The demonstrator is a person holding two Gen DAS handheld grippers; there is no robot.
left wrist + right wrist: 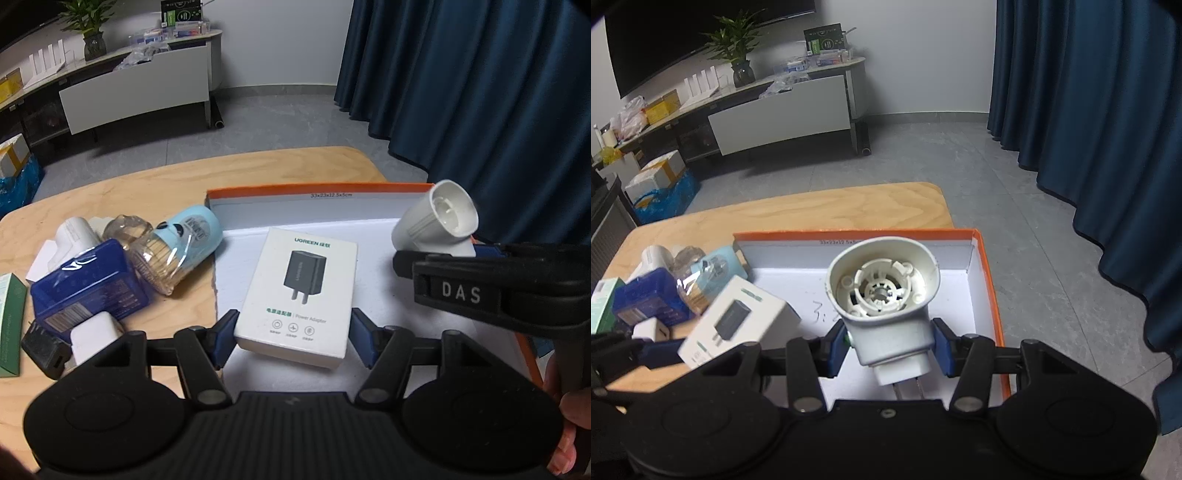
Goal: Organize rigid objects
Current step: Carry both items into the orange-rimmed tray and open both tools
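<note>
Wooden surface carries orange-rimmed box at right edge, clutter at left. White adapter carton held over box floor, clenched between left tongs. White plug-in socket fitting gripped by right tongs above box.

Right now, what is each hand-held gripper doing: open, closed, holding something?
Left hand-held gripper: closed on the white charger box, over the orange box.
Right hand-held gripper: closed on the white plastic plug-in fitting.
</note>
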